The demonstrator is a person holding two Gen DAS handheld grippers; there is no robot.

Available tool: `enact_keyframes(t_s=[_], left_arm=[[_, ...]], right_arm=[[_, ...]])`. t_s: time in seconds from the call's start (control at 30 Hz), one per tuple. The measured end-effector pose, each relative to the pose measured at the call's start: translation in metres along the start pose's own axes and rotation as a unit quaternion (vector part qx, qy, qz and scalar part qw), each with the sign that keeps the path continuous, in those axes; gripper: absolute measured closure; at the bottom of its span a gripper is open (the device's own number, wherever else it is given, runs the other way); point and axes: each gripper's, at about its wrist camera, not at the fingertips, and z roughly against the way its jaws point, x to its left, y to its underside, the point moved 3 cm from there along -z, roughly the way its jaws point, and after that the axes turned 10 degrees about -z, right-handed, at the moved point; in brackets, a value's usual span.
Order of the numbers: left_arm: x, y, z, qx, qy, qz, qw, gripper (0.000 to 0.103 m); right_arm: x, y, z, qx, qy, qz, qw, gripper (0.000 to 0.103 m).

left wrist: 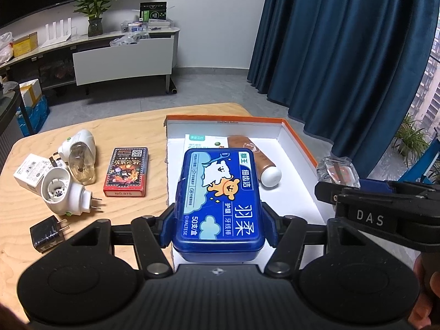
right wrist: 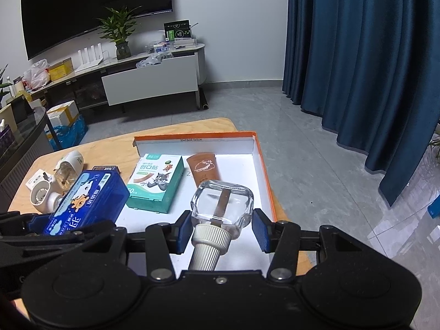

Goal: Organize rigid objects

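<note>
My left gripper [left wrist: 218,227] is shut on a blue floss-pick box [left wrist: 220,198] and holds it over the near left part of the orange-rimmed white tray [left wrist: 298,137]; the box also shows in the right wrist view [right wrist: 88,195]. My right gripper [right wrist: 221,232] has its jaws spread wide around a clear glass bottle [right wrist: 222,203] with a white ribbed cap; the left pad touches the bottle, the right pad stands apart. In the tray lie a green plaster box [right wrist: 156,184] and a brown tube [right wrist: 205,166].
On the wooden table [left wrist: 123,126] left of the tray lie a card deck [left wrist: 126,172], two white plug-in vaporizers [left wrist: 64,189], a white charger box [left wrist: 30,172] and a black plug adapter [left wrist: 48,233]. Blue curtains hang at the right.
</note>
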Motion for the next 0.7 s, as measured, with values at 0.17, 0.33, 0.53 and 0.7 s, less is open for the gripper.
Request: enact_keyframes(t_s=[0.17,0.33,0.53,0.7], left_arm=[[-0.0004,0.0004,-0.0022,0.001,0.003,-0.001,1.0,0.041],[0.0,0.0009,-0.0043,0.003,0.003,-0.001,1.0,0.041],[-0.0012,0.001,-0.0054,0.004,0.002,-0.004,1.0,0.041],[-0.0013,0.0004,-0.0053,0.004,0.001,-0.004,1.0,0.041]], right_arm=[[-0.002,-0.0014,-0.0005,0.002,0.005,0.0,1.0,0.045],[-0.0038,-0.0042,-0.0029,0.003,0.007,-0.002,1.0,0.045],[-0.0034,-0.0054,-0.0047,0.004,0.007,-0.001,1.0,0.045],[-0.0017,-0.0063,-0.008,0.004,0.008,0.002,1.0,0.045]])
